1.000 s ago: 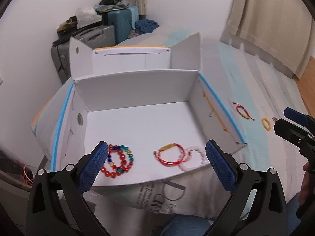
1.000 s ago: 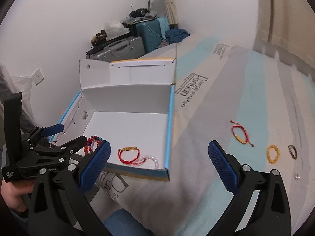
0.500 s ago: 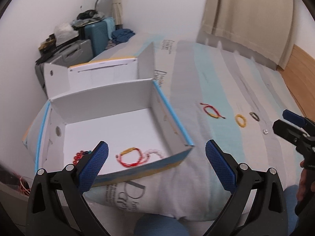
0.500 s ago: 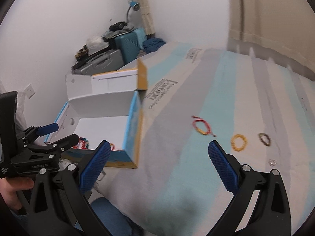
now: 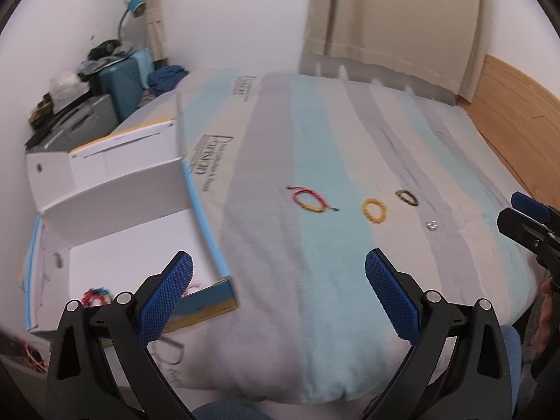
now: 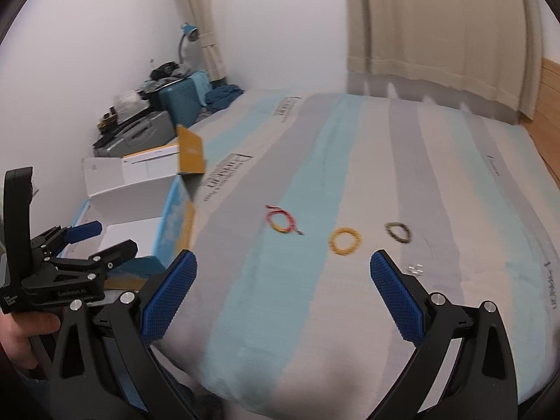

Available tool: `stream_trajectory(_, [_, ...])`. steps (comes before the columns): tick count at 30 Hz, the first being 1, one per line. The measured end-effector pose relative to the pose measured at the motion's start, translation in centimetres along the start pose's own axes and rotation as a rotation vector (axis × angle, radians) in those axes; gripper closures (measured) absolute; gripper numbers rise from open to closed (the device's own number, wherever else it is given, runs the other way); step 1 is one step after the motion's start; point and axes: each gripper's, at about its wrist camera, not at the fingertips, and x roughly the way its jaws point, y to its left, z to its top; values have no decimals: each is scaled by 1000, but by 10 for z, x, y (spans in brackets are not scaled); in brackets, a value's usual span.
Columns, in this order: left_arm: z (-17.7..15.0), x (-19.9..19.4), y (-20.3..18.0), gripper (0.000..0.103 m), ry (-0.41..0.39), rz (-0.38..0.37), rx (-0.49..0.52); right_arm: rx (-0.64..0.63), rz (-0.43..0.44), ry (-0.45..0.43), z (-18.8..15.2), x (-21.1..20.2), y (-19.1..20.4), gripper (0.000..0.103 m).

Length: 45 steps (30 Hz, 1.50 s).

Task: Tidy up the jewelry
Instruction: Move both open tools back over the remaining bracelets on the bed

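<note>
Bracelets on the bed, both grippers empty

Jewelry run in mid-course, I reckon: some pieces already lie in the white cardboard box (image 5: pixel 133 217) at the mattress edge, with a multicoloured bead bracelet (image 5: pixel 96 294) showing on its floor. Four pieces remain out on the striped bed (image 6: pixel 315 315), well apart from the box. Nearest the box is the red cord bracelet (image 6: pixel 282 222), thin, loose and limp. Then the yellow bead bracelet (image 6: pixel 344 240), a neat ring of small round beads. Beyond it the dark bead bracelet (image 6: pixel 397 231), and a tiny silvery piece (image 6: pixel 415 268), too small to name.

My left hand-held gripper (image 5: pixel 278 299) is spread wide, nothing between its blue textured pads. My right hand-held gripper (image 6: pixel 282 299) is wide too, carrying nothing, aimed at the row.

Next, I judge, comes a pick. Soft quilt means the fingertips will sink, so I'd drop low and pinch across one side of a ring. Cord may slip; beads should grip better.
</note>
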Motion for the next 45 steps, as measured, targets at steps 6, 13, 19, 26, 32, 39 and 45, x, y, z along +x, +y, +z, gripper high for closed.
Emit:
stream_trajectory(6, [16, 25, -38, 6, -9, -32, 67, 43, -55, -3, -5, 2, -51, 8])
stream_trajectory(13, [36, 69, -66, 6, -12, -75, 104, 109, -97, 21, -7, 33, -107, 8])
stream_trajectory(19, [53, 124, -73, 6, -12, -75, 117, 135, -138, 48, -16, 75, -140, 8])
stream_trajectory(26, [60, 195, -70, 6, 28, -98, 81, 177, -176, 111, -31, 134, -172, 8])
stream_trajectory(32, [63, 242, -84, 6, 60, -120, 99, 180, -226, 153, -35, 173, -192, 8])
stream_trajectory(39, [60, 283, -125, 6, 105, -224, 148, 159, -263, 180, -44, 200, -202, 8])
stream_trajectory(45, [49, 310, -166, 6, 143, -235, 251, 157, -237, 186, -50, 214, -208, 8])
